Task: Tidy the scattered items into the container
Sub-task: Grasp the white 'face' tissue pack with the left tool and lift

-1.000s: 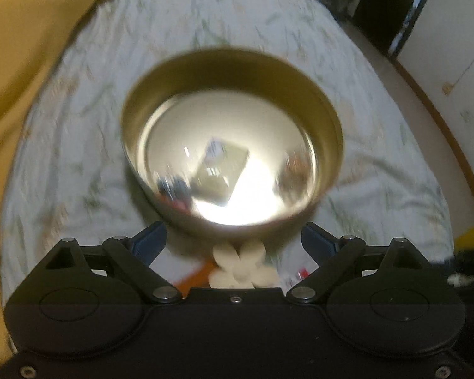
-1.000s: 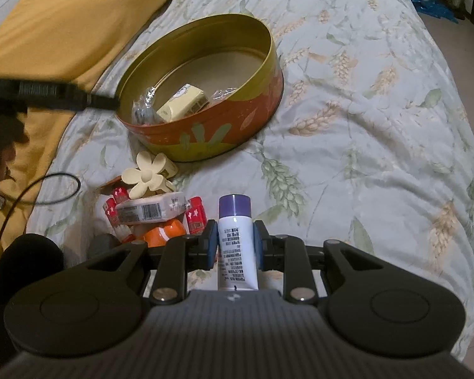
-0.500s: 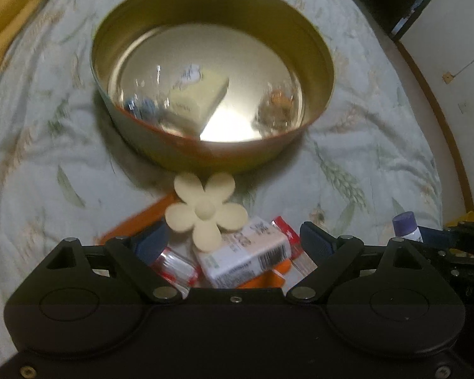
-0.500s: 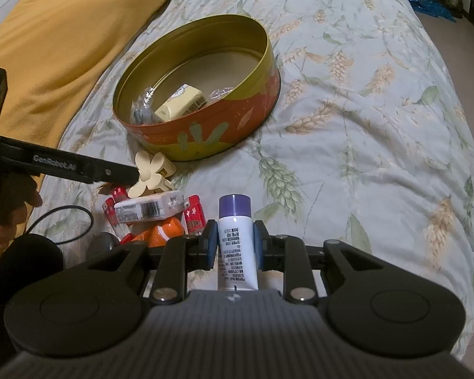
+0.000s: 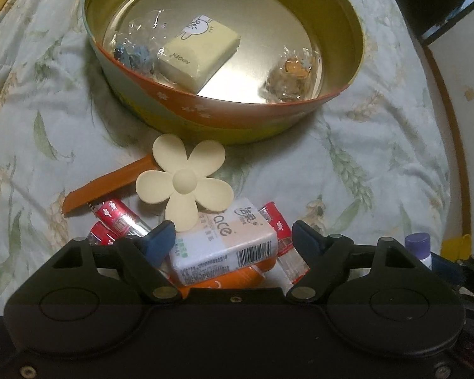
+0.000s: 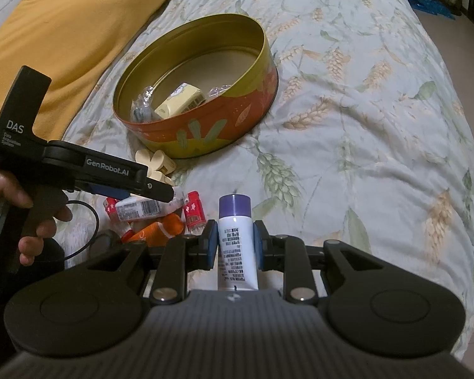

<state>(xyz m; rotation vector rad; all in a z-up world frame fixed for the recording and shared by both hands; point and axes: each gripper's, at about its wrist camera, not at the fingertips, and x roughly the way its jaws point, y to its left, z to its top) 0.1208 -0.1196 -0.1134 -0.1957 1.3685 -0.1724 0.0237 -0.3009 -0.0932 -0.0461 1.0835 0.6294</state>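
White purple-capped tube [image 6: 236,240] — upright, printed label — clamped between jaws.

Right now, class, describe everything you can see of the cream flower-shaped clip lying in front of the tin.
The flower clip is matte cream, plastic-looking, with five rounded petals around a raised round centre. The right wrist view shows clip prongs under the petals. It lies on the bedspread just before the round tin, over an orange stick, one petal overlapping the tissue pack. No fingers touch it.
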